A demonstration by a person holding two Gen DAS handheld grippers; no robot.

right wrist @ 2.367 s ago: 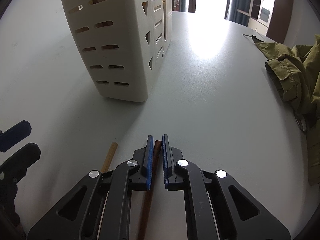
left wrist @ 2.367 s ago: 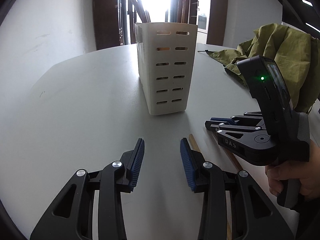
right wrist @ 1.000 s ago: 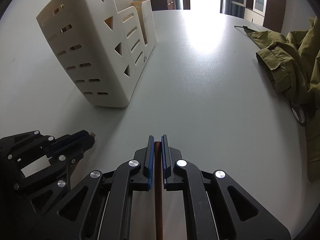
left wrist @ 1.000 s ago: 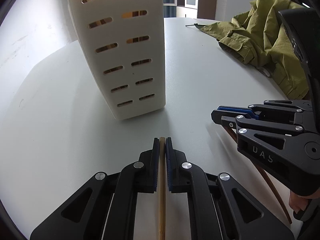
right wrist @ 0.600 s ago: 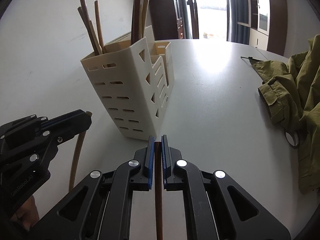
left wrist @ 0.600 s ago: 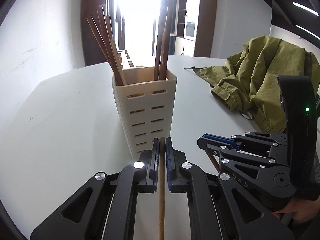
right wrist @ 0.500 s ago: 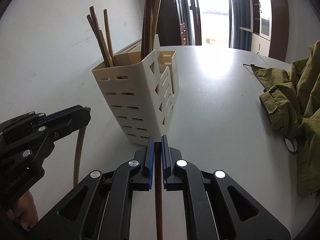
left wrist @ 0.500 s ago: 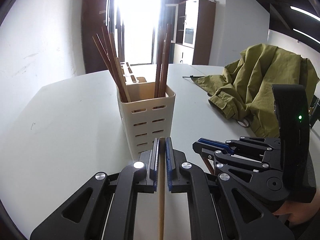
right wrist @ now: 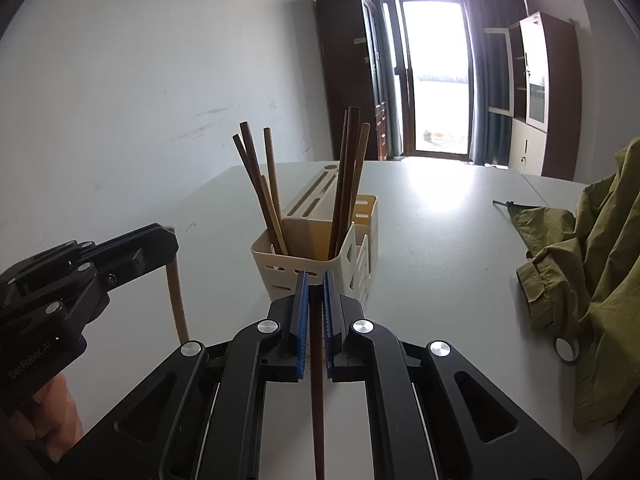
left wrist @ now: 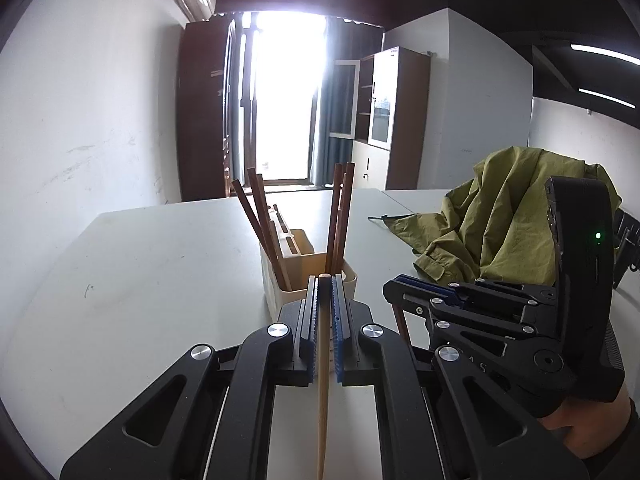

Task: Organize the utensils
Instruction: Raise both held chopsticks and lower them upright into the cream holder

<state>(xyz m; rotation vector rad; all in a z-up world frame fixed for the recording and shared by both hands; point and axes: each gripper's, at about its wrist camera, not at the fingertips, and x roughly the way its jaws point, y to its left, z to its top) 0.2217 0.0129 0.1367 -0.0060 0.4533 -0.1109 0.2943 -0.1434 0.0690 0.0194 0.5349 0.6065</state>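
Note:
A cream slotted utensil holder (left wrist: 280, 280) (right wrist: 280, 268) stands on the white table (left wrist: 152, 272) with several brown and tan chopsticks upright in it. My left gripper (left wrist: 324, 280) is shut on a light wooden chopstick (left wrist: 322, 400), which hangs down toward me, just in front of the holder. My right gripper (right wrist: 315, 276) is shut on a dark brown chopstick (right wrist: 317, 392) in the same way. In the left wrist view the right gripper (left wrist: 394, 282) is at the right with its dark stick below it. In the right wrist view the left gripper (right wrist: 166, 234) is at the left, its tan stick (right wrist: 176, 304) dangling.
An olive green jacket (left wrist: 500, 220) (right wrist: 592, 280) lies heaped on the right side of the table. A white wall runs along the left. Beyond the table are a bright glass door (right wrist: 434, 76) and dark wooden cabinets (left wrist: 200, 112).
Both grippers have risen and tilted up with their chopsticks held. The holder now sits lower and smaller in both views, with its open top and more of the room in sight.

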